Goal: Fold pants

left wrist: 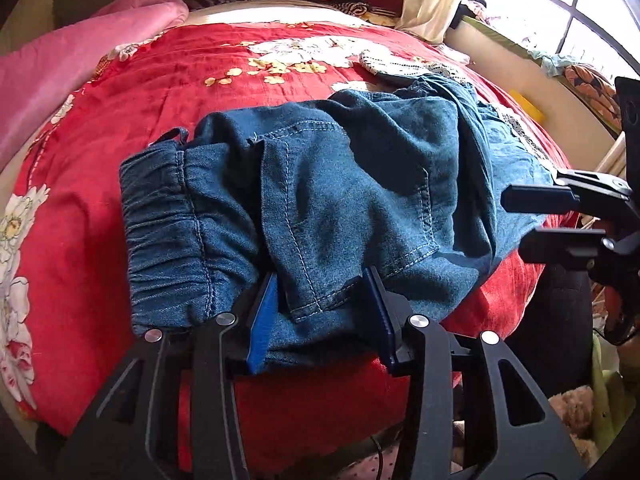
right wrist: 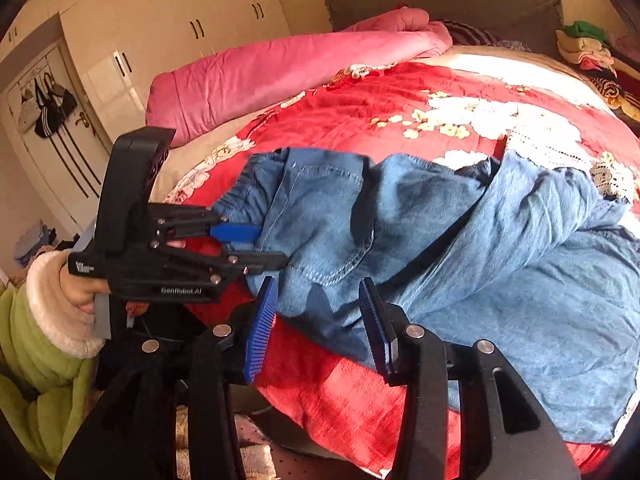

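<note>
Left gripper (left wrist: 324,316) jaws apart, straddling the near waistband edge of the pants (left wrist: 320,208), pads not pressing. Right gripper (right wrist: 316,326) jaws apart over the near hem, denim between them, no clamp. Pants lie bunched on the red floral bedspread (left wrist: 160,92). Pink quilt (right wrist: 288,64) far left.

Blue denim pants (left wrist: 340,200), elastic waistband, rumpled and partly folded, lying on red floral bedspread (left wrist: 200,80) near edge.
</note>
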{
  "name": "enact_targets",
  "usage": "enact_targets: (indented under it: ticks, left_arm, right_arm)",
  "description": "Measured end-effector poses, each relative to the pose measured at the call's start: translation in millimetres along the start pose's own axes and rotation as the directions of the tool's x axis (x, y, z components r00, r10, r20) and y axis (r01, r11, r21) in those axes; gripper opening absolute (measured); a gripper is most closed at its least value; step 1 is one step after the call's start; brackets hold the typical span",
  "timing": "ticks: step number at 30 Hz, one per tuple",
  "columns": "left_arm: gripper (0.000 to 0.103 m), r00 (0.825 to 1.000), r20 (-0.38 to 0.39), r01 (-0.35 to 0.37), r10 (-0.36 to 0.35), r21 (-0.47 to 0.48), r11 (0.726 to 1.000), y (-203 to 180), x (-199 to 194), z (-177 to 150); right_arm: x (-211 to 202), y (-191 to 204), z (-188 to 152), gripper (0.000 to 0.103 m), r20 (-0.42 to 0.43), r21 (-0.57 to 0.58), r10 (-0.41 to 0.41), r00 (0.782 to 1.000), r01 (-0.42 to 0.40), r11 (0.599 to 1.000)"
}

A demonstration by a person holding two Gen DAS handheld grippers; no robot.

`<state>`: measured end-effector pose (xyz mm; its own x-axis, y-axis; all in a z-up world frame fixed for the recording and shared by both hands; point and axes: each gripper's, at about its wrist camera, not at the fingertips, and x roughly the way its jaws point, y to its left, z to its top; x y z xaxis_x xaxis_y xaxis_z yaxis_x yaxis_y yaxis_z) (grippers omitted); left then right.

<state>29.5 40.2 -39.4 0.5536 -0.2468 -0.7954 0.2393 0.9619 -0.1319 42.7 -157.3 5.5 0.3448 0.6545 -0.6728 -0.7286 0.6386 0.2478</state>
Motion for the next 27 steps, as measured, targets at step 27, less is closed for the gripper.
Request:
enact_targets:
  ticks: [27]
  left_arm:
    - [0.047, 0.929, 0.051, 0.363, -0.365, 0.051, 0.930, -93, 26, 69]
  right_arm:
    - [36, -155, 135, 0.059, -0.133, 0.154, -0.345, 0.929, 0.364, 0.919]
